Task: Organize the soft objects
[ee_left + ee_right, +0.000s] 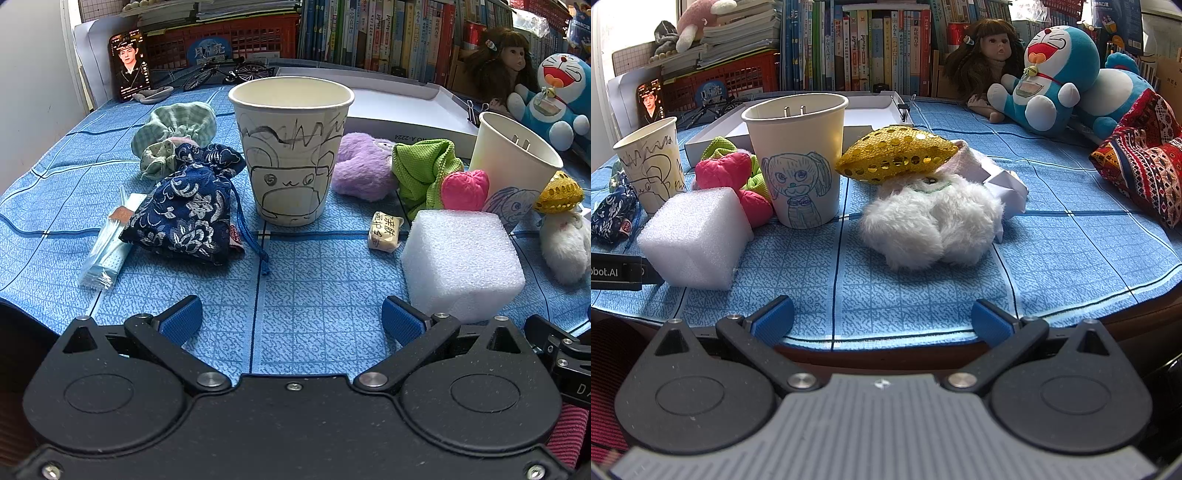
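Paper cups tip easily; with both my jaws open and empty, reaching for the navy pouch could topple one.

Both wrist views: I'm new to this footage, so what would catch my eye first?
Two white paper cups with hand-drawn cartoon faces: the bear cup stands mid-table, the dog cup to its right. A white foam block sits in front of the dog cup, and a fluffy white plush under a gold sequined hat lies right of it. Both grippers hover open.
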